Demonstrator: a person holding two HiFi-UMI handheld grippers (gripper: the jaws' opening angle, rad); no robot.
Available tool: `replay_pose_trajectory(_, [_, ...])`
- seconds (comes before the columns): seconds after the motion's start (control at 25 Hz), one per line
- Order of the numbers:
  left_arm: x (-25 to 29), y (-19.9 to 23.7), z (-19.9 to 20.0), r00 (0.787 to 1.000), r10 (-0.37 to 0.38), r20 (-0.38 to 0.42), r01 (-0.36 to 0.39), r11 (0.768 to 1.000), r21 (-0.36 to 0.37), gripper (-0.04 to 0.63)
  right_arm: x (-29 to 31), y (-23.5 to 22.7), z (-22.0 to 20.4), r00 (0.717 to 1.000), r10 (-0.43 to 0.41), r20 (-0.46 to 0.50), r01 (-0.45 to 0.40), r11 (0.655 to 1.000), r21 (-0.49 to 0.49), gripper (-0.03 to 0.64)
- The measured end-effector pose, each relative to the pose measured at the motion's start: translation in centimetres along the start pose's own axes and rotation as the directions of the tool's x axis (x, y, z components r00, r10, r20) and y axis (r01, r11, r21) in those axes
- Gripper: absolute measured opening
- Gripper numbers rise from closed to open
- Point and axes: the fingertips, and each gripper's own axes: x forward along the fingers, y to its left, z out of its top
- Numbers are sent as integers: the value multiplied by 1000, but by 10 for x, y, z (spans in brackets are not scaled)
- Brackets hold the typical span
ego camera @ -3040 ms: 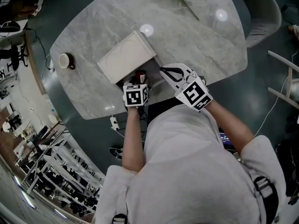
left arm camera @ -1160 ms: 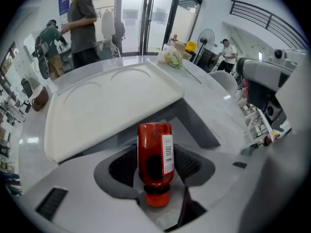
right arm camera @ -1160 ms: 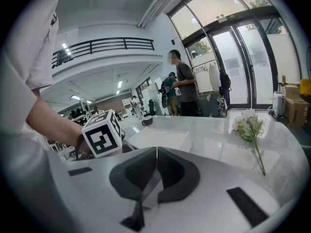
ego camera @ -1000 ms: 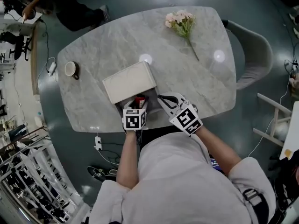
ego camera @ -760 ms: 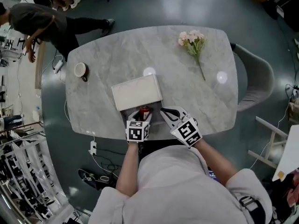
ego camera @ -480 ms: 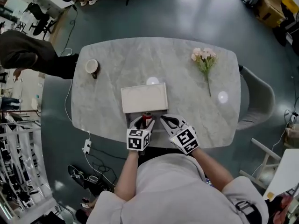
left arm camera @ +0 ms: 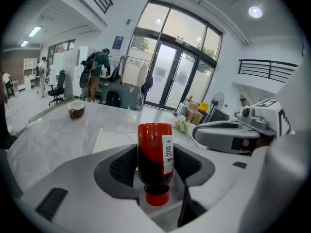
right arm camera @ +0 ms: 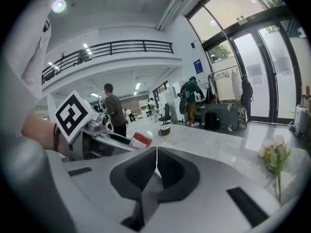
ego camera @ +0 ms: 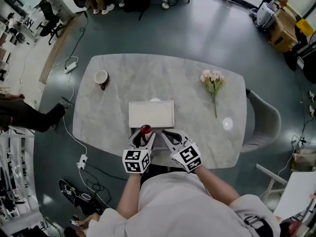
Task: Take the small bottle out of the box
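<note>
While the left claw (left arm camera: 155, 165) is pinching the bottle (left arm camera: 153, 147) across its round body, cap pointing back toward the hand, the right claw (right arm camera: 156, 171) is hanging just to its right, pressed together on nothing. The bottle is hovering at the near edge of the white box (ego camera: 151, 114) and, by my reading, is already riding clear of it. The box is lying mid-table (ego camera: 197, 127); a cup (ego camera: 101, 77) and flowers (ego camera: 212, 79) are sitting well apart, far left and far right. The risk is lying in the grip: only two pads are bearing on a smooth cylinder, so a wrist tilt may be letting it swivel or slide out. A nudge from the neighbouring claw or the box's edge could do the same.
</note>
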Motion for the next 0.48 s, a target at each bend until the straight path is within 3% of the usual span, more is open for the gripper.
replay_pose_trajectory(0.28, [-30, -10, 36, 992, 12, 128, -18, 999, 49, 238, -11, 2, 35, 995, -63, 76, 71, 992, -101, 26])
replay_pose_trajectory(0.48, [-44, -20, 53, 979, 20, 204, -30, 999, 44, 238, -19, 0, 56, 989, -80, 122, 94, 989, -115, 26])
